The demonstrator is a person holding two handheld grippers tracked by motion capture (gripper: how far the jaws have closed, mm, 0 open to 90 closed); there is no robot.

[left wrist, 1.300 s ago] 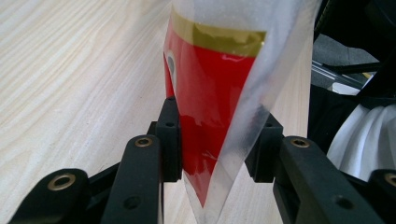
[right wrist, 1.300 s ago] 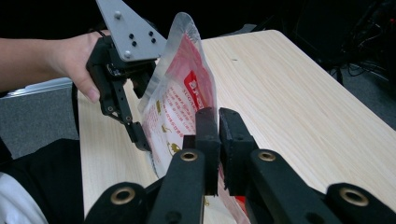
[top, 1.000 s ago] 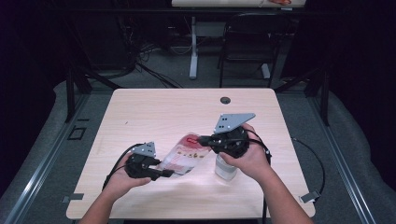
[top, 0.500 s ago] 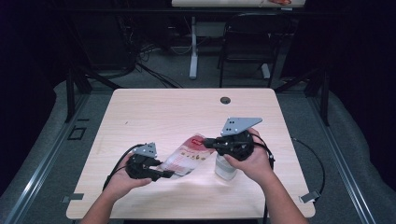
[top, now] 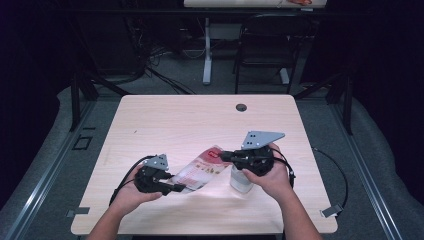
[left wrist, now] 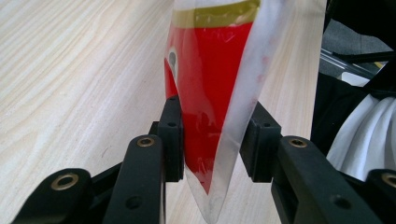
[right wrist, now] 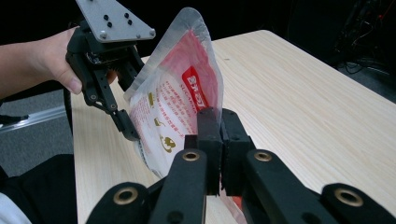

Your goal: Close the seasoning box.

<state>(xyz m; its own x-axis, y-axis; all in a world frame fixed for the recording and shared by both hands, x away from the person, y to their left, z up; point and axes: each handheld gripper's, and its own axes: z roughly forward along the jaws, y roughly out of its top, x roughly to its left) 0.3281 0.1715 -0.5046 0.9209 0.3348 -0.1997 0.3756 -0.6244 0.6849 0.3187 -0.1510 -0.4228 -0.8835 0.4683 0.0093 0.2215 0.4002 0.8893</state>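
A red and white plastic pouch (top: 197, 170) hangs stretched between both grippers above the table's front half. My left gripper (top: 177, 187) holds its lower left end: in the left gripper view the pads press on both sides of the puffed pouch (left wrist: 210, 93). My right gripper (top: 222, 156) holds the upper right, red end. In the right gripper view the jaws (right wrist: 218, 126) are together on the pouch's edge, and the printed face (right wrist: 173, 102) stands up to their left. The person's hands grasp both gripper bodies.
A white container (top: 239, 181) stands on the wooden table (top: 190, 120) just under the right hand. A small dark grommet (top: 241, 107) sits near the table's far edge. Beyond the table are a chair, a desk leg and cables on the floor.
The right gripper has sunk a little toward the table with its end of the pouch. The left gripper has stayed where it was.
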